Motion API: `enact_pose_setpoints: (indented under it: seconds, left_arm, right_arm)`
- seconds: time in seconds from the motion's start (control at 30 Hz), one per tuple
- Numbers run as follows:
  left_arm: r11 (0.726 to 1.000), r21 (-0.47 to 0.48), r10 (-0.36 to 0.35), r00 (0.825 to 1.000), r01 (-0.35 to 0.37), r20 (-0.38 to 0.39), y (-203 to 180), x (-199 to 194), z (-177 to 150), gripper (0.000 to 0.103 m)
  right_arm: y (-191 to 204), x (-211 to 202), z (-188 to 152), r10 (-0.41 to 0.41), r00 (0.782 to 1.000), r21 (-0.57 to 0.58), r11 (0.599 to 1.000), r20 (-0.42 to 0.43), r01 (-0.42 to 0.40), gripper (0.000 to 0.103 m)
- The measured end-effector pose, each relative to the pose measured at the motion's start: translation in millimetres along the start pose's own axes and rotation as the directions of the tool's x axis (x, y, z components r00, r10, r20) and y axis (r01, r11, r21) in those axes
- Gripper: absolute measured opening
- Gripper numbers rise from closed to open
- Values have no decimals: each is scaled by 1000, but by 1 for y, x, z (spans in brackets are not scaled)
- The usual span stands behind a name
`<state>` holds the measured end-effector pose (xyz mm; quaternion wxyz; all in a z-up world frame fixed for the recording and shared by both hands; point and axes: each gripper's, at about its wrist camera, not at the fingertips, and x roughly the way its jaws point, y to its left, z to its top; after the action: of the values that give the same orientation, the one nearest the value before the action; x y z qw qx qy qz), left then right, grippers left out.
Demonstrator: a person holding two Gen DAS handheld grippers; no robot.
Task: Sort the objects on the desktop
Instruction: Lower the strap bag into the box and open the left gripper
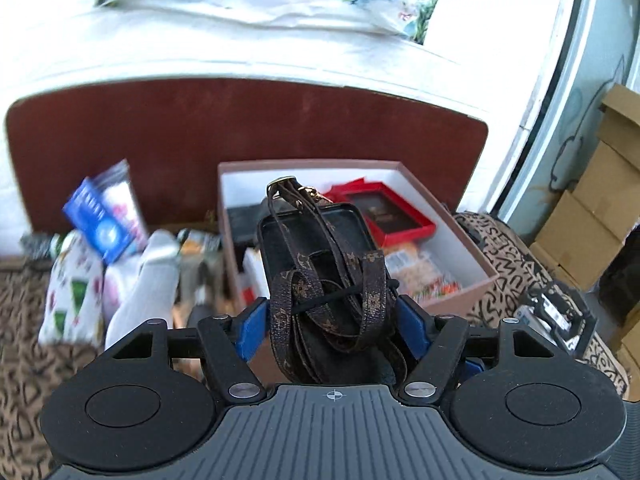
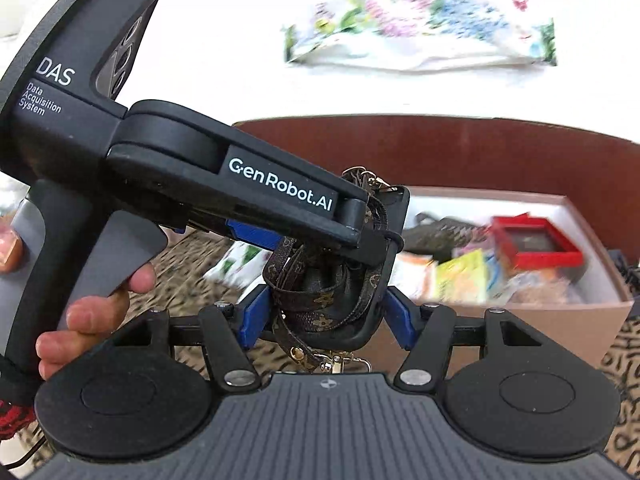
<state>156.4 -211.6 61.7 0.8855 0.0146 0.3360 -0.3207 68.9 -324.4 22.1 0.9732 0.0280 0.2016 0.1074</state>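
Observation:
A black phone case (image 1: 316, 240) wrapped in a brown monogram strap (image 1: 296, 292) is held up in front of an open pink box (image 1: 460, 296). My left gripper (image 1: 332, 316) is shut on the case's lower end. In the right wrist view the left gripper (image 2: 372, 240) crosses from the left and clamps the case (image 2: 360, 312). My right gripper (image 2: 324, 316) has its blue fingers (image 2: 252, 320) on either side of the case's lower end, with small gaps showing. The box (image 2: 560, 320) lies behind, to the right.
The box holds a red frame (image 1: 396, 212), snack packets (image 1: 424, 276) and a dark item. Left of it lie patterned socks (image 1: 76, 292), a white sock (image 1: 148, 284) and a blue packet (image 1: 100, 220). A brown headboard (image 1: 240, 140) stands behind. Cardboard boxes (image 1: 592, 216) are at right.

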Motion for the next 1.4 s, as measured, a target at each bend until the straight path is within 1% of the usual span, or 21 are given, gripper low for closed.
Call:
enact_pose_setpoints:
  seconds: [0.07, 0.17, 0.33, 0.47, 0.57, 0.63, 0.7, 0.73, 0.83, 0.9, 0.93, 0.97, 1.1, 1.13, 1.17, 1.2, 1.23, 1.27, 1.3, 1.4]
  left_arm:
    - [1000, 13, -2, 1000, 2, -1, -2, 12, 10, 71]
    - [1000, 5, -15, 1000, 15, -16, 2, 33, 23, 72]
    - [999, -13, -32, 996, 31, -79, 17, 76, 37, 72]
    - [999, -33, -38, 990, 33, -138, 29, 108, 38, 72]
    - [996, -78, -64, 979, 50, -193, 40, 130, 37, 72]
    - [993, -100, -81, 973, 61, -215, 45, 142, 38, 72]
    - [994, -99, -74, 973, 53, -217, 47, 150, 41, 75]
    - [995, -86, -60, 973, 42, -221, 47, 154, 43, 75]
    - [999, -50, -26, 975, 15, -222, 47, 163, 47, 75]
    - [998, -56, -22, 975, 10, -223, 51, 167, 51, 75]
    - [998, -64, -23, 974, 9, -224, 54, 169, 53, 78]
    - [998, -64, -23, 975, 9, -222, 56, 170, 54, 77]
    - [999, -45, -19, 979, 10, -203, 56, 167, 54, 79]
    - [999, -43, -23, 981, 15, -195, 55, 164, 54, 82]
    - [999, -48, -32, 982, 23, -184, 55, 161, 53, 88]
    - [998, -57, -44, 985, 34, -170, 55, 156, 52, 90]
    - [997, -68, -58, 987, 48, -153, 55, 149, 50, 94]
    - [996, -76, -65, 988, 55, -138, 54, 142, 48, 100]
    - [995, -83, -70, 990, 61, -120, 53, 135, 47, 102]
    - [996, -74, -45, 998, 41, -53, 44, 107, 40, 103]
  right_arm:
    - [-11, 7, 6, -10, 1000, 20, 1000, 0, 10, 67]
    - [-28, 21, 13, -19, 1000, 40, 999, -7, 19, 67]
    - [-48, 50, 18, -26, 998, 64, 998, -49, 29, 67]
    - [-63, 77, 16, -18, 994, 87, 996, -106, 28, 67]
    - [-72, 92, 13, -13, 988, 101, 994, -156, 29, 67]
    - [-77, 100, 12, -19, 983, 119, 992, -181, 41, 67]
    - [-79, 110, 12, -33, 979, 119, 991, -200, 58, 67]
    - [-81, 116, 13, -42, 977, 117, 991, -211, 68, 65]
    - [-84, 132, 13, -52, 969, 126, 988, -242, 85, 65]
    - [-87, 140, 13, -52, 968, 141, 986, -245, 88, 65]
    - [-88, 144, 14, -51, 968, 148, 985, -244, 89, 65]
    - [-89, 147, 15, -50, 968, 152, 984, -245, 89, 65]
    - [-88, 154, 15, -57, 968, 145, 985, -243, 94, 65]
    - [-88, 153, 15, -57, 969, 146, 985, -242, 95, 66]
    - [-88, 152, 15, -57, 969, 148, 984, -241, 95, 67]
    - [-85, 148, 13, -58, 970, 146, 985, -237, 94, 69]
    - [-83, 145, 12, -66, 970, 135, 986, -233, 99, 71]
    - [-82, 143, 11, -76, 971, 116, 988, -226, 104, 79]
    - [-79, 139, 10, -86, 973, 98, 989, -216, 109, 86]
    - [-75, 124, 7, -91, 981, 70, 992, -172, 105, 94]
